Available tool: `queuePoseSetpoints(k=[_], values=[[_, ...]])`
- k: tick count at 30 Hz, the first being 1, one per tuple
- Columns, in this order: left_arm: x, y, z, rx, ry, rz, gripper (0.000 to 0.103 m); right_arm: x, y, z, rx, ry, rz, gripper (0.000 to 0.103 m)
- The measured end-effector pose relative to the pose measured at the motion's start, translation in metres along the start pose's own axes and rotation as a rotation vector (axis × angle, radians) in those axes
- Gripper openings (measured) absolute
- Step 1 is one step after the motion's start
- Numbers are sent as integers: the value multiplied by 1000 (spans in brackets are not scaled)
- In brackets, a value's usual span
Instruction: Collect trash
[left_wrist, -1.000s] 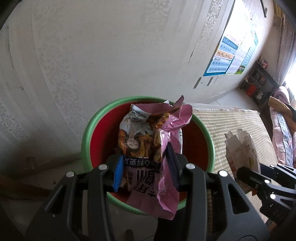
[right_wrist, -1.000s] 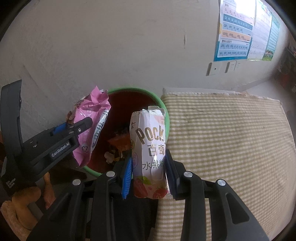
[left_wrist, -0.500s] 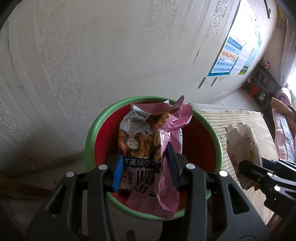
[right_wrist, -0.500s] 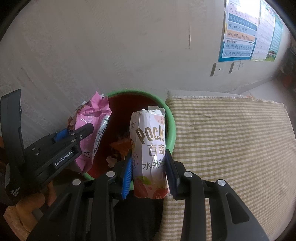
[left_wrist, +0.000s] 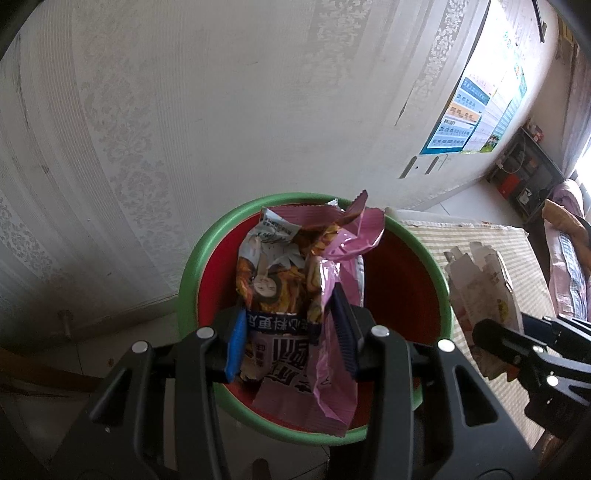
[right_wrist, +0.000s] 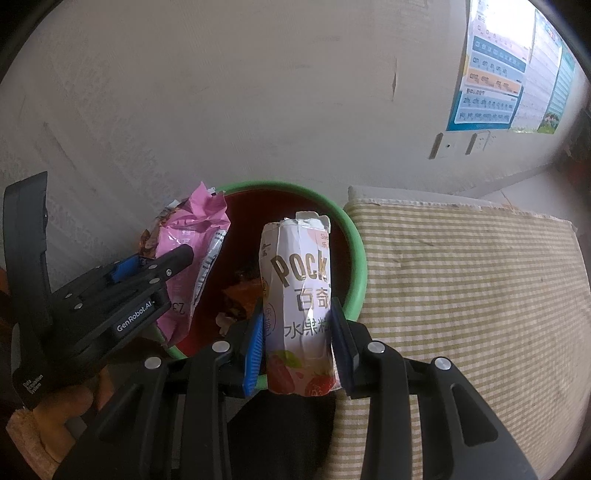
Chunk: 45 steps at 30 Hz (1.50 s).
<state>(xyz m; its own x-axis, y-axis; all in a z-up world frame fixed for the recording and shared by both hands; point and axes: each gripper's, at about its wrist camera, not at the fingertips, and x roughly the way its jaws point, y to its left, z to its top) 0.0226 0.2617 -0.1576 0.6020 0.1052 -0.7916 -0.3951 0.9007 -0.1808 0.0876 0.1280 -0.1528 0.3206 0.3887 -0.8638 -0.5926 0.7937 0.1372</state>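
Observation:
My left gripper (left_wrist: 290, 334) is shut on a bundle of pink and orange snack wrappers (left_wrist: 295, 280) and holds it over the green-rimmed red bin (left_wrist: 207, 243). The bundle also shows in the right wrist view (right_wrist: 192, 236), with the left gripper (right_wrist: 147, 269) beside it. My right gripper (right_wrist: 297, 345) is shut on a white Pocky box (right_wrist: 299, 295), upright, at the near right rim of the bin (right_wrist: 354, 251). The box also shows in the left wrist view (left_wrist: 480, 288). Some scraps (right_wrist: 240, 295) lie inside the bin.
A checked cushion (right_wrist: 461, 295) lies right of the bin. A patterned wall (left_wrist: 184, 110) stands close behind it, with posters (right_wrist: 509, 74) and wall sockets (right_wrist: 458, 144). A shelf (left_wrist: 524, 170) stands far right.
Both grippers have shifted slightly, so the bin sits further right in both views. Both keep their hold on the wrappers and the box.

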Motion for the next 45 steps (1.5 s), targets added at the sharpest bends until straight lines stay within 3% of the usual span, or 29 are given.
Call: queuePoseSetpoints(k=[6,10,13,19,22,26,30,34,37,41,45], values=[[1,4,2,-20,-7,17,42,2,5,4,-10,0,-2,34],[-1,11,2,-53,-16,26,60,0,5,7,-3,-14,14,34],[-3,12,5,-55,-17,31,62,-3,4,10,5,-28,21,44],[-16,0,5,-32,-48,18,65,-24,-8,9,40,-84,25,51],[-29,-19,4,23,-91,10,72,-46,-31,0,97,-145,-2,58],[-53,-69,4,119,-168,-58,80,-89,-78,-29,200,-254,-91,73],[-85,-118,0,193,-275,-147,98,-132,-119,-66,282,-341,-193,86],[-123,-166,-4,267,-426,-205,98,-171,-150,-102,337,-426,-290,92],[-143,-200,-2,315,-511,-170,98,-202,-161,-127,345,-531,-351,96],[-157,-234,-3,365,-533,-147,98,-230,-166,-156,357,-656,-409,96],[-173,-256,-10,360,-546,-159,98,-241,-183,-172,474,-658,-370,96]])
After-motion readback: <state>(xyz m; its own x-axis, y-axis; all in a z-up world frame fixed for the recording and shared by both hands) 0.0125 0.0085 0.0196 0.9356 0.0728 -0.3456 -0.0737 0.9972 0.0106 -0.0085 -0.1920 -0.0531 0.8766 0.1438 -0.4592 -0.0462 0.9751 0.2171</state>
